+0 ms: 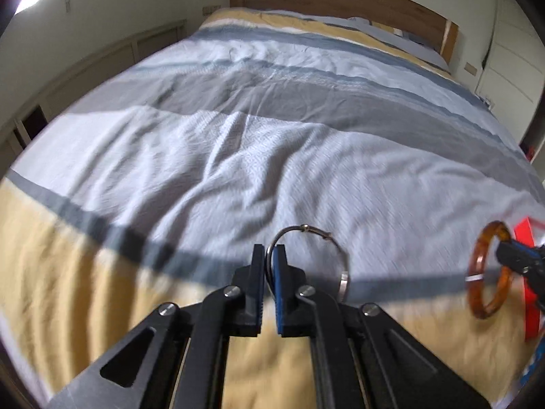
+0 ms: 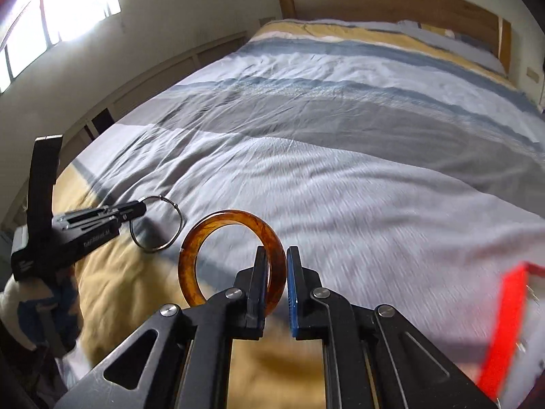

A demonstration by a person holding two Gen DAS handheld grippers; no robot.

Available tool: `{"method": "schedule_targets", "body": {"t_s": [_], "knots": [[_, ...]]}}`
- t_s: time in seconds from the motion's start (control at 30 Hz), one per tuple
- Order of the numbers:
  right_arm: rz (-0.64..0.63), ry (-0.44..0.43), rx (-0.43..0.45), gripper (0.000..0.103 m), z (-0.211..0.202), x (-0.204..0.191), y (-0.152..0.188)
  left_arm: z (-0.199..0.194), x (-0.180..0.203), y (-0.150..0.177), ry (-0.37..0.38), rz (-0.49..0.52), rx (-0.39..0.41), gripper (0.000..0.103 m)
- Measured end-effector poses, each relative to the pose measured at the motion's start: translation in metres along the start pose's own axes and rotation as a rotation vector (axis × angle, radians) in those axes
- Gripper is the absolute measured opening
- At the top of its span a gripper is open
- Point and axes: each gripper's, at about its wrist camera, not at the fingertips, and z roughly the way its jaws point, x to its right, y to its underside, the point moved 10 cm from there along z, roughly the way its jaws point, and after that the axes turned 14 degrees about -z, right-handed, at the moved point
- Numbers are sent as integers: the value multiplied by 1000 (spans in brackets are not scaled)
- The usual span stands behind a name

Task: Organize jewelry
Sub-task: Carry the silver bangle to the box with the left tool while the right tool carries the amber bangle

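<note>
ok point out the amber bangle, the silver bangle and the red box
amber bangle (image 2: 196, 238), right wrist view, upper left arc
silver bangle (image 1: 344, 281), left wrist view, right-hand band
red box (image 2: 507, 317), right wrist view, near wall

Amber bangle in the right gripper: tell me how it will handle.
The amber bangle keeps its full round shape while pinched on one side by the right gripper, so it is probably stiff. Its glossy surface may slip. Set on edge, it would likely roll.
</note>
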Motion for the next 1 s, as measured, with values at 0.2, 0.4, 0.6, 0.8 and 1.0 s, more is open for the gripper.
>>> {"method": "schedule_targets", "body": {"t_s": [0.2, 0.4, 0.6, 0.8, 1.0], "knots": [[14, 46, 35, 10, -77, -12, 35, -69, 11, 27, 26, 69, 42, 3], [36, 100, 87, 10, -147, -14, 59, -127, 25, 43, 51, 104, 83, 3], [63, 152, 145, 10, -199, 1, 77, -171, 68, 58, 100, 184, 118, 3], [94, 206, 177, 11, -236, 36, 103, -193, 133, 71, 175, 241, 111, 3], [119, 274, 180, 10, -258, 93, 128, -200, 222, 81, 264, 307, 86, 3]]}}
